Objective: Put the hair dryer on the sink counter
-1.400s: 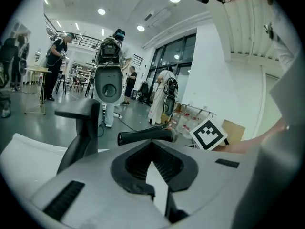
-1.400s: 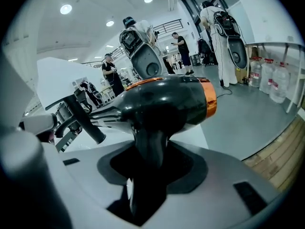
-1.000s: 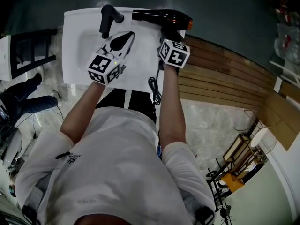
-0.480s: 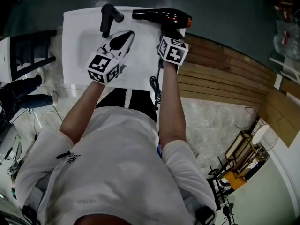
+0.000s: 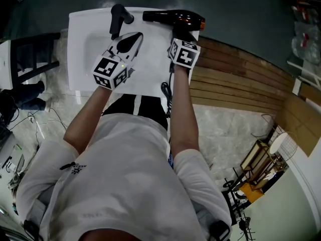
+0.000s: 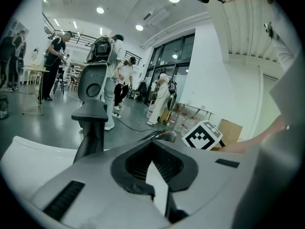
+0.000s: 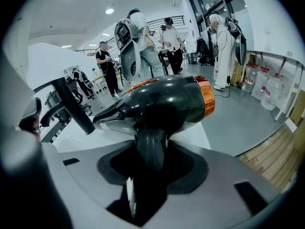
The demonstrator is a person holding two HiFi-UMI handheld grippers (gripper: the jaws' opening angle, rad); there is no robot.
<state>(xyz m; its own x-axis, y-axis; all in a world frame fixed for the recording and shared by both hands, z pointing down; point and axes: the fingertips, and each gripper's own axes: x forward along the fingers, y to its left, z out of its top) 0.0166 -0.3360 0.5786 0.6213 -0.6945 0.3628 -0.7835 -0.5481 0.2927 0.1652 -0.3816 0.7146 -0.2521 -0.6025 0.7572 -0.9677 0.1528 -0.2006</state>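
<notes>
The black hair dryer (image 5: 175, 18) with an orange ring lies crosswise over the far right corner of the white sink counter (image 5: 80, 34). My right gripper (image 5: 180, 35) is shut on its handle, which runs down between the jaws in the right gripper view, below the barrel (image 7: 162, 101). Whether the dryer rests on the counter I cannot tell. My left gripper (image 5: 128, 43) hovers over the basin near the black faucet (image 5: 118, 19), jaws drawn to a point with nothing in them. In the left gripper view the faucet (image 6: 93, 128) stands just left of the jaws.
The dryer's black cord (image 5: 165, 92) hangs off the counter's near edge beside my right forearm. A curved wooden platform (image 5: 235, 79) adjoins the counter on the right. A dark rack (image 5: 30, 54) stands at the left. Several people stand far off in the hall.
My right gripper has tilted slightly, its marker cube shifting a little up and left. The hair dryer and my left gripper stay where they were.
</notes>
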